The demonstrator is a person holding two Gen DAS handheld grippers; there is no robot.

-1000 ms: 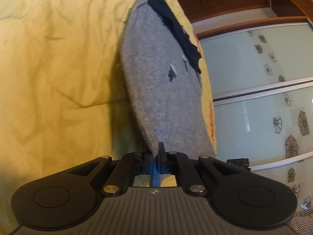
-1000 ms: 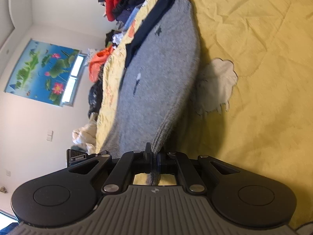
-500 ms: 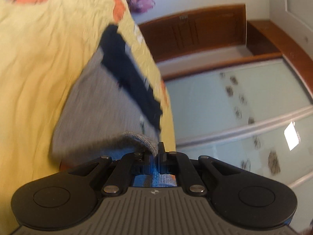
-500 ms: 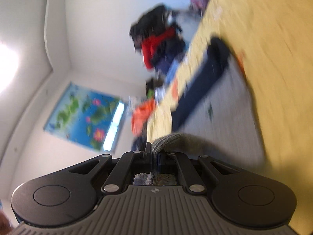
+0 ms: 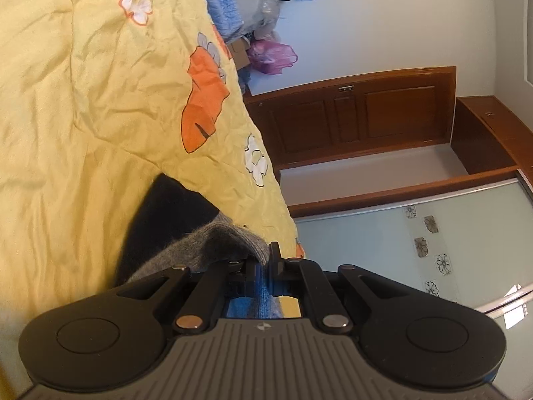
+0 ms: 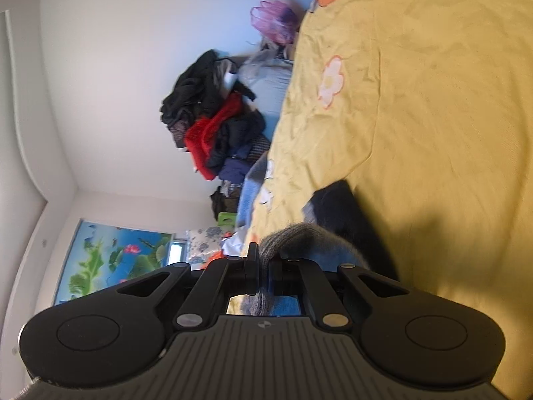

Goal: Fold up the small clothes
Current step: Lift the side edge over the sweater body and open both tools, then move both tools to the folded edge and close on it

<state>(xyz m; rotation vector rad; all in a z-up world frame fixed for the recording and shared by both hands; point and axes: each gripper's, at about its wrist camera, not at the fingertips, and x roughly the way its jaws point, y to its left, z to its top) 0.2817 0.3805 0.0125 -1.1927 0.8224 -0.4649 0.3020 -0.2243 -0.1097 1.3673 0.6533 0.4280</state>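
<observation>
Grey knit garment (image 5: 213,243) w/ dark band (image 5: 163,220) lies on the yellow bedspread (image 5: 83,100) — near edge lifted, pinched by both tools: left tool (image 5: 263,266) & right tool (image 6: 263,266) clamped tight on it. Clothes pile (image 6: 213,116) beyond bed.

a crumpled yellow bedspread with orange and white flowers (image 5: 100,83) fills the left of the frame; a brown wooden panelled door (image 5: 359,116) and frosted floral glass wardrobe panels (image 5: 433,250) stand right.
</observation>
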